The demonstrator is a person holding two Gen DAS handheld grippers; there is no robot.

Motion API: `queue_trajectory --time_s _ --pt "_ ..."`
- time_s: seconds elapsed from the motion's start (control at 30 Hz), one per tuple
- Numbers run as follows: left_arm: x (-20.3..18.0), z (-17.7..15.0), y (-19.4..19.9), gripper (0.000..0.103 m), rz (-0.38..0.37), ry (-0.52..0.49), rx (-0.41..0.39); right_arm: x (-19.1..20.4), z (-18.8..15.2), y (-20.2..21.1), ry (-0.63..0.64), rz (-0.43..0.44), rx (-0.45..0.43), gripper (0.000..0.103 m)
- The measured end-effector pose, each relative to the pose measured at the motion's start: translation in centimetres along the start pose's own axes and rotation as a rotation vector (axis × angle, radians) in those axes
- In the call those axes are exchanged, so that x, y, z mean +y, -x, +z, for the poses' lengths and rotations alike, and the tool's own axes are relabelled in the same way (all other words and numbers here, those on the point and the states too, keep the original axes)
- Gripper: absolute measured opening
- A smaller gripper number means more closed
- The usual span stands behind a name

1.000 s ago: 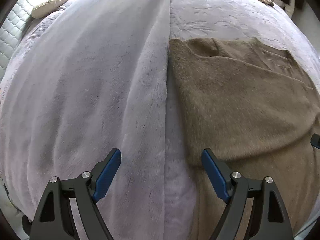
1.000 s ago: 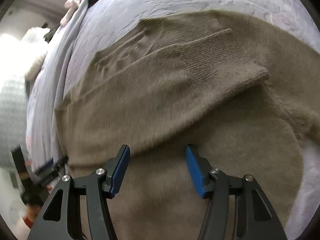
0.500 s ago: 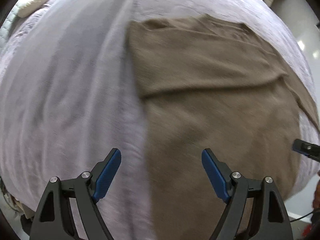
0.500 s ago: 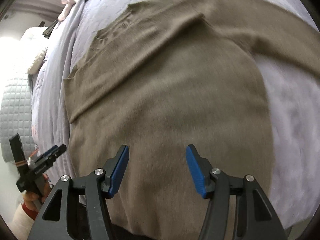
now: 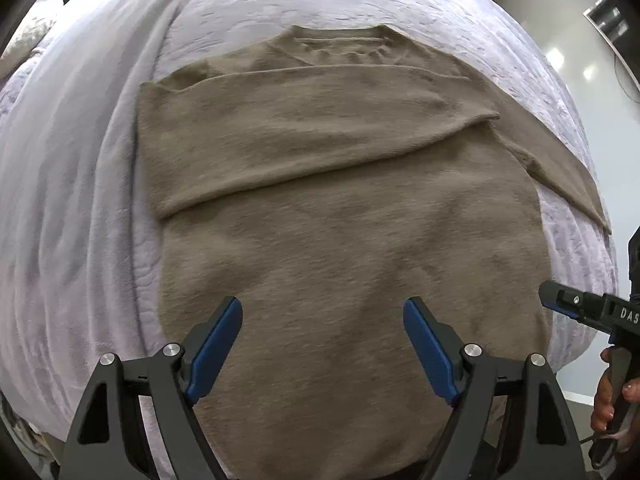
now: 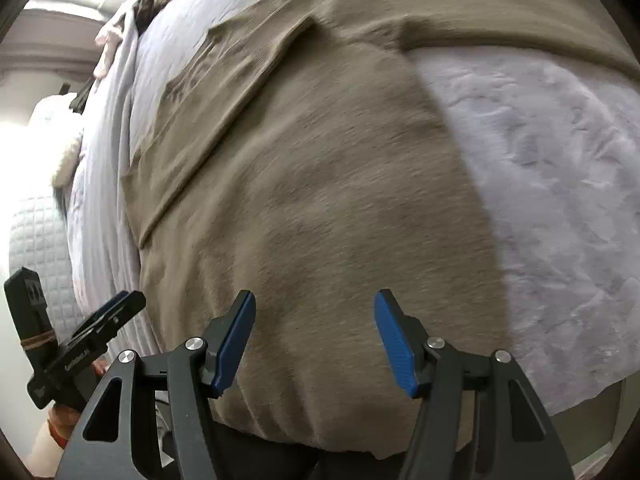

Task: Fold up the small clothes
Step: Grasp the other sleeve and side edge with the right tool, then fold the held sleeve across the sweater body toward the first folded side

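Below both tongs, the brown sweater (image 5: 340,208) lies flat on the bed (image 5: 80,184), one sleeve folded across; left tongs (image 5: 322,350) gape empty, and right tongs (image 6: 315,338), just opening wider, grip nothing.

A: A bed (image 5: 360,12) in pale lilac quilted cover, a plush blanket (image 5: 72,152) draped left.
B: White quilted headboard (image 6: 32,232) there, bright light beside it, glossy floor (image 5: 560,52) glinting.

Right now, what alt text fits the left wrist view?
A tan sweater lies flat on a lilac bedspread, one sleeve folded across its chest, the other sleeve still out to the side. The left gripper hangs open above the hem, holding nothing; the right gripper pokes in at the edge.
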State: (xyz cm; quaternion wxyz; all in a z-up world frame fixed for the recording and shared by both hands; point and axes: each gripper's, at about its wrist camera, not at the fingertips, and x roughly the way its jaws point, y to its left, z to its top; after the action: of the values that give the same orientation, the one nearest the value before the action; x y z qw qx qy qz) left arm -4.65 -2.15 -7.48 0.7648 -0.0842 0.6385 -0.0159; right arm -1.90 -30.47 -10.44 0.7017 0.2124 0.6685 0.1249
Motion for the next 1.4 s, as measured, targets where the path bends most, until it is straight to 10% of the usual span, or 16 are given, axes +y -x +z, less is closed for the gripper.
queue_trajectory --time_s 0.33,0.77,0.83,0.9,1.4 --pt "-4.5 2.9 -2.0 0.083 0.002 -0.017 0.029 -5.4 3.0 2.4 -0.142 0.046 -0.085 0.066" --pt "-5.4 6.4 -1.6 0.083 0.021 0.069 -0.126 -0.2 17.9 -5.4 -0.170 0.283 -0.160 0.066" --pt "-5.0 6.7 -1.6 0.083 -0.007 0.072 -0.120 -0.2 18.9 -6.4 -0.197 0.302 -0.170 0.059" --pt "-4.6 6.7 -1.7 0.083 -0.018 0.074 -0.110 -0.2 19.4 -6.8 -0.200 0.305 -0.166 0.007" --pt "-6.9 7.9 -3.0 0.083 0.111 0.023 -0.083 -1.2 17.9 -5.1 -0.137 0.275 -0.148 0.012"
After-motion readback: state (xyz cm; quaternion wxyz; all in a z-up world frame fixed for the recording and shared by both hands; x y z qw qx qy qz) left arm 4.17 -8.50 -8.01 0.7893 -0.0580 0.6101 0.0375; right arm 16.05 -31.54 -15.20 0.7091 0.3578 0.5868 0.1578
